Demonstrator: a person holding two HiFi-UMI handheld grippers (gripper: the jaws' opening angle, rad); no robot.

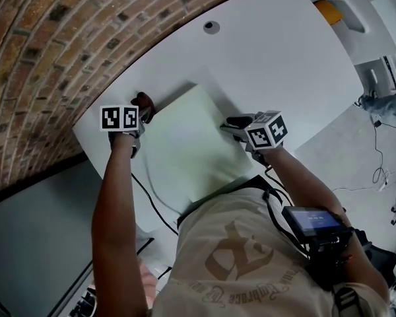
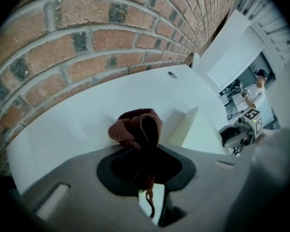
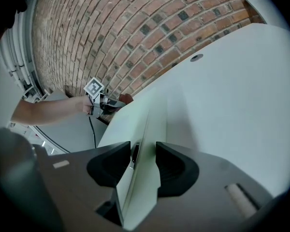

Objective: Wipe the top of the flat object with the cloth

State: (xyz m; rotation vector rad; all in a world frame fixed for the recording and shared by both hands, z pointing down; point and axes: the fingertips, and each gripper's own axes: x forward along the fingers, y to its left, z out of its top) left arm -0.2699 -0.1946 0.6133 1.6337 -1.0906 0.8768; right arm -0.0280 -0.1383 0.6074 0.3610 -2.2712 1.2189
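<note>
A pale green flat board (image 1: 185, 144) lies on the white table (image 1: 277, 65). My left gripper (image 1: 142, 116) is at the board's far left corner, shut on a bunched brown cloth (image 1: 144, 102). In the left gripper view the cloth (image 2: 137, 127) bulges out beyond the left gripper (image 2: 146, 154), with a loose thread hanging down, and the board (image 2: 198, 132) lies to its right. My right gripper (image 1: 228, 125) is at the board's right edge. In the right gripper view the board's edge (image 3: 150, 124) runs between the jaws of the right gripper (image 3: 143, 151), which are shut on it.
A brick wall (image 1: 53, 45) curves round the table's far left side. A round grommet hole (image 1: 211, 26) sits near the table's far edge. A black cable (image 1: 152, 200) runs off the near edge beside the person's arm. A yellow object (image 1: 330, 10) lies beyond the table's right corner.
</note>
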